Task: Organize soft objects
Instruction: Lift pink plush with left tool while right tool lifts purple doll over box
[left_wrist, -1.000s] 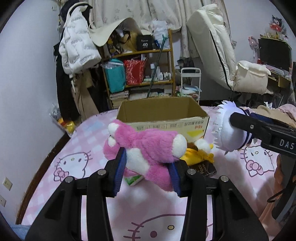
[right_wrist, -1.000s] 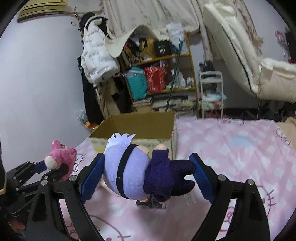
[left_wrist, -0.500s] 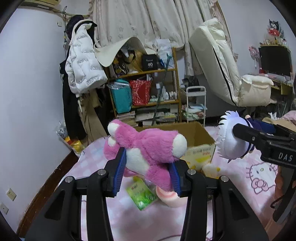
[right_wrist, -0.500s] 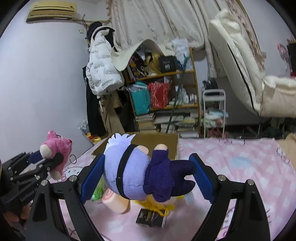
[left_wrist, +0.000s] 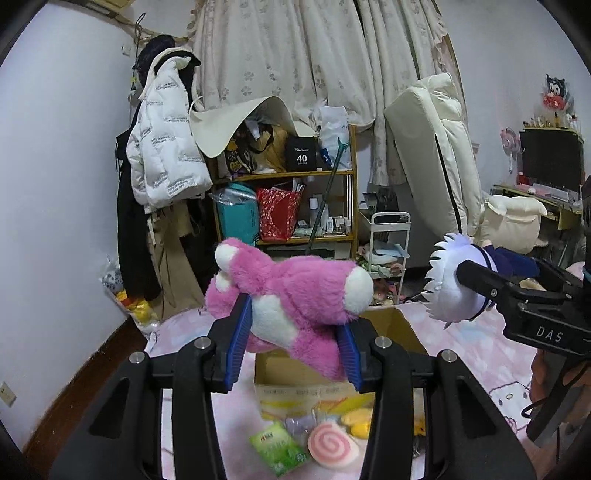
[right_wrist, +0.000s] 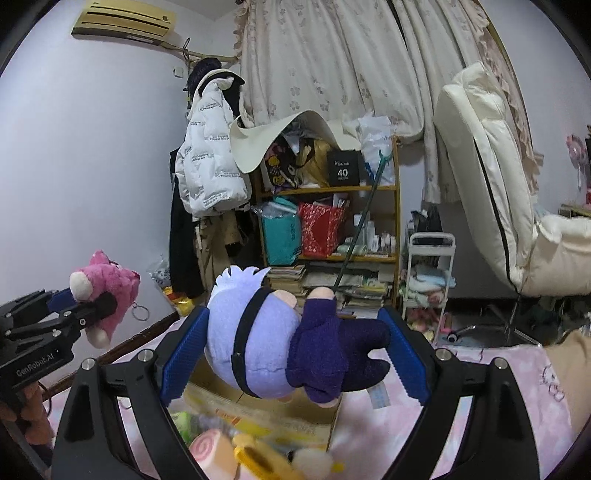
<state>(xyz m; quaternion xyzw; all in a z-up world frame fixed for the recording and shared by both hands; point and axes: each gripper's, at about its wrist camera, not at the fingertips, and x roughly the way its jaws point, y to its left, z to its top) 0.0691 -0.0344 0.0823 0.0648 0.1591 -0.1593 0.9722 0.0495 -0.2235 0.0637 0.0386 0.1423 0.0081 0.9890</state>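
My left gripper (left_wrist: 293, 343) is shut on a pink and white plush bear (left_wrist: 295, 295) and holds it in the air above the open cardboard box (left_wrist: 402, 325); the bear also shows in the right wrist view (right_wrist: 99, 288). My right gripper (right_wrist: 293, 354) is shut on a plush doll with a pale lilac head and dark purple body (right_wrist: 280, 343), also held high; it shows in the left wrist view (left_wrist: 458, 288). On the pink bed below lie a pink swirl roll plush (left_wrist: 330, 445), a yellow plush (left_wrist: 358, 424) and a green packet (left_wrist: 279, 448).
A pink Hello Kitty bedsheet (left_wrist: 476, 354) covers the bed. Behind it stand a cluttered wooden shelf (left_wrist: 291, 199), a white jacket on a rack (left_wrist: 162, 140), a small white cart (left_wrist: 388, 240) and a cream recliner (left_wrist: 443, 166).
Both grippers have risen with their plush toys, so the box and bed have dropped lower in view. More small soft items on the bed in front of the box have come into sight.
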